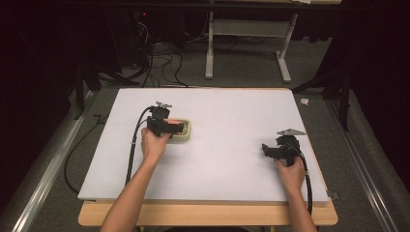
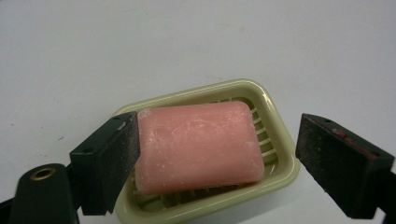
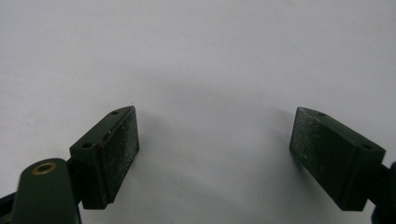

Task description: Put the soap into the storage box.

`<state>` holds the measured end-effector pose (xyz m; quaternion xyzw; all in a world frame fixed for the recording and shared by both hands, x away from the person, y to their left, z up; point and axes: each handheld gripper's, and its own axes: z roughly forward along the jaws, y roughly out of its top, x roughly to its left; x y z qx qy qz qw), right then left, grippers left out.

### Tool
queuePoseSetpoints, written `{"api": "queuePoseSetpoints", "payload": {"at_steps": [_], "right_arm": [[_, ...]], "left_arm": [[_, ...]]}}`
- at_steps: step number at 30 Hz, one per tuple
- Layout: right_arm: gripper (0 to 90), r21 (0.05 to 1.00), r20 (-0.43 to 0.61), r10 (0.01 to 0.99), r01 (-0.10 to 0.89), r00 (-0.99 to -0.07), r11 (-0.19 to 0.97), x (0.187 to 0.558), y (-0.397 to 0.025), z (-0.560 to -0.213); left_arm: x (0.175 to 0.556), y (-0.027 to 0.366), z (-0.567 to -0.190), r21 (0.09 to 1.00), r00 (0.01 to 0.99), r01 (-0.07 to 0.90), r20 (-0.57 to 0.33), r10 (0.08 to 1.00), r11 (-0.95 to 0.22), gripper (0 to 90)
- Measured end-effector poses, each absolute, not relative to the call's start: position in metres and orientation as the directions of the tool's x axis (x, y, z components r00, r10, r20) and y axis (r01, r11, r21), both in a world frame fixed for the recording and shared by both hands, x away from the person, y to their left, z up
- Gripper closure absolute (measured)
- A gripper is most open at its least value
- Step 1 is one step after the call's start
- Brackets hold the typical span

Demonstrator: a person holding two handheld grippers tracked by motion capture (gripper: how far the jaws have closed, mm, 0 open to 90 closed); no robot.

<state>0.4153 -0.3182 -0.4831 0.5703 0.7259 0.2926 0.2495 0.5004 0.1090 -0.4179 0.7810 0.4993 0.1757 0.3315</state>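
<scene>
A pink bar of soap (image 2: 201,144) lies in a pale yellow-green slatted soap dish (image 2: 280,140) on the white tabletop. My left gripper (image 2: 217,140) is open around the soap: its left pad (image 2: 122,154) touches the bar's left end, while the right pad (image 2: 327,158) stands off beyond the dish's rim. From above, the left gripper (image 1: 170,126) sits over the dish (image 1: 186,131) at left of centre. My right gripper (image 1: 267,149) rests low at the right side, open (image 3: 212,135), with bare white surface between its pads.
The white board (image 1: 217,159) covers a wooden table whose front edge (image 1: 208,215) shows below. A small white scrap (image 1: 304,101) lies off the far right corner. Cables (image 1: 159,63) and a white frame's legs (image 1: 209,53) stand on the floor beyond.
</scene>
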Motion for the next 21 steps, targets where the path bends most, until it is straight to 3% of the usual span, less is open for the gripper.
{"api": "queuePoseSetpoints", "payload": {"at_steps": [21], "right_arm": [[16.3, 0.709, -0.028, 0.974, 0.682, -0.225, 0.178, 0.415, -0.318, -0.483]], "left_arm": [[0.48, 0.118, -0.405, 0.729, 0.468, 0.624, -0.058, 0.882, -0.283, 15.1]]}}
